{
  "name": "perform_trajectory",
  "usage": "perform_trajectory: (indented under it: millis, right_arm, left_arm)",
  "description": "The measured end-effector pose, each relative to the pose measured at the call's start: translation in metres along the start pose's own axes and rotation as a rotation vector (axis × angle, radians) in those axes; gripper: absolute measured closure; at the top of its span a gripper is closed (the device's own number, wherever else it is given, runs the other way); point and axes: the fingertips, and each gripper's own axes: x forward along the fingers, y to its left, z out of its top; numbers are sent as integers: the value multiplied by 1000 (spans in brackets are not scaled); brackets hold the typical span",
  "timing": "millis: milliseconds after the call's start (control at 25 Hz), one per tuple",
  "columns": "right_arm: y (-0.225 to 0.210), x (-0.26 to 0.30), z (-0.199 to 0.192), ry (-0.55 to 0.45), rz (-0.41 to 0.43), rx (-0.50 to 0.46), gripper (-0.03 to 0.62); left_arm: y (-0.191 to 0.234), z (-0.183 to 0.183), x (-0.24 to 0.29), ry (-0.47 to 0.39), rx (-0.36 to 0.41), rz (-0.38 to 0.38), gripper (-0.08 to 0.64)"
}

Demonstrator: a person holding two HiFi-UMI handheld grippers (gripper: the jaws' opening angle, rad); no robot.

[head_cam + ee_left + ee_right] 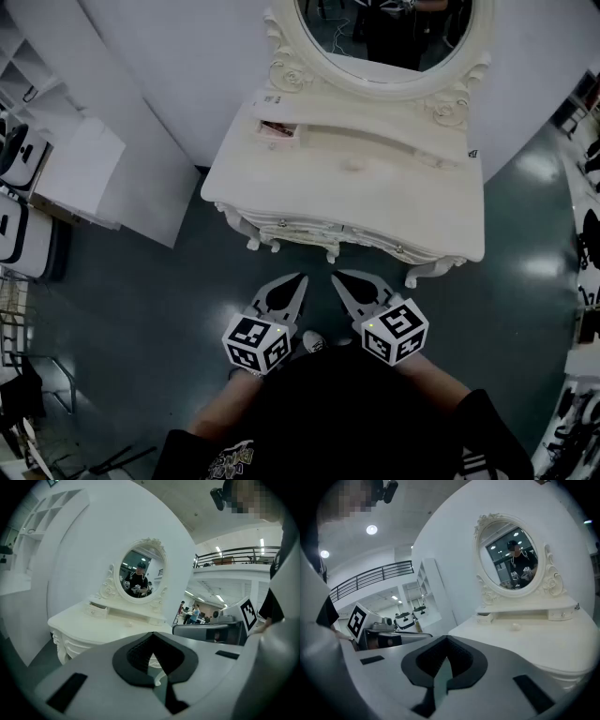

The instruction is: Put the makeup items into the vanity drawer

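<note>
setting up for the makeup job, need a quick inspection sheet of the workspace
surface: vanity top is almost bare
job's things: small drawer at the shelf's left end is open with something pinkish inside; one small pale item lies on the top, too small to identify
clutter: nothing seen
grippers: left gripper and right gripper are side by side in front of the vanity, clear of it, jaws shut and empty
cables: nothing seen on the vanity
surroundings: oval mirror behind, white shelving to the left, dark floor
</note>
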Motion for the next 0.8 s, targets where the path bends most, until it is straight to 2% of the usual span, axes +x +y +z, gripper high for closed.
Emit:
perform_trajectory:
  millis: [400, 800]
  right_arm:
    - [2, 4, -3, 4, 25, 54, 563]
    - [8, 11, -6, 10, 35, 48, 563]
  left_arm:
    - [1, -1, -3, 3, 2, 1, 560]
    - [6, -3, -10, 1, 4, 3, 559]
